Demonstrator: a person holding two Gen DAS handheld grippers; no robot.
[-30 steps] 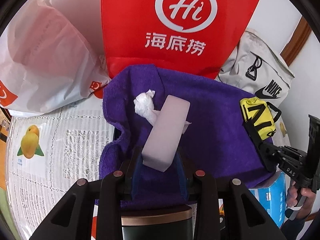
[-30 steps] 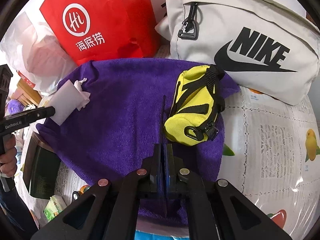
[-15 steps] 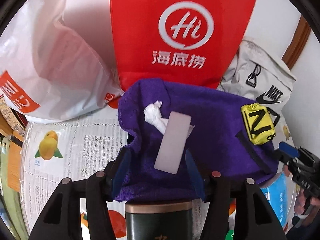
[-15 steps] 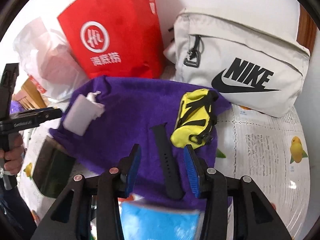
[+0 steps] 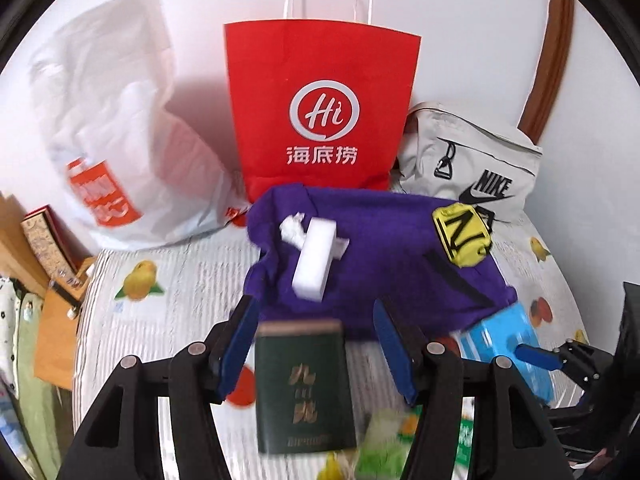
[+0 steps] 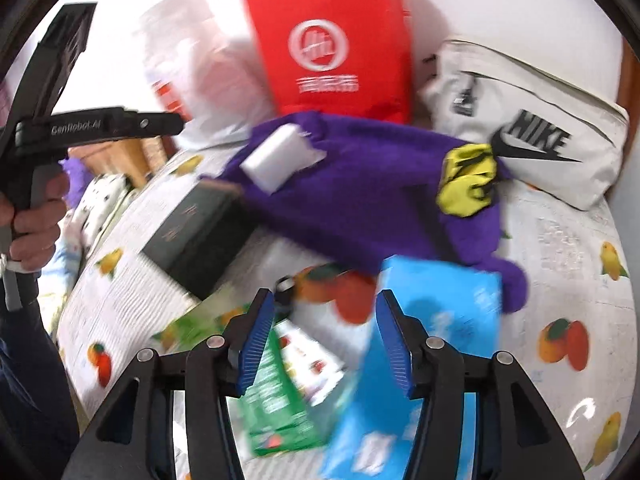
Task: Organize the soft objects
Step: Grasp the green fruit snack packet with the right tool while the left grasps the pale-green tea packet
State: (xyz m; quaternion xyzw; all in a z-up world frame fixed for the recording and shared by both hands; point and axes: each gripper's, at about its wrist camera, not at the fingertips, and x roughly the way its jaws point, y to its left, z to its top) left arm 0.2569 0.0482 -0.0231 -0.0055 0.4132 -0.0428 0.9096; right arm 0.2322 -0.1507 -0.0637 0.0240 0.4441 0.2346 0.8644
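Observation:
A purple towel (image 5: 384,248) (image 6: 360,200) lies on the fruit-print tablecloth (image 5: 180,292). On it rest a white sponge block (image 5: 314,258) (image 6: 276,158), a crumpled white tissue (image 5: 291,229), a black strap (image 5: 456,278) and a small yellow pouch (image 5: 462,232) (image 6: 466,180). My left gripper (image 5: 316,344) is open and empty, pulled back from the sponge, above a dark green box (image 5: 304,384). My right gripper (image 6: 324,340) is open and empty, above a blue pack (image 6: 432,328) and a green pack (image 6: 276,400).
A red paper bag (image 5: 320,108) stands behind the towel, a white plastic bag (image 5: 120,140) to its left and a grey Nike bag (image 5: 472,164) (image 6: 532,128) to its right. Wooden furniture and books (image 5: 44,248) border the left table edge.
My left gripper let go of the sponge, opened and drew back. My right gripper opened, left the black strap on the towel and drew back too.

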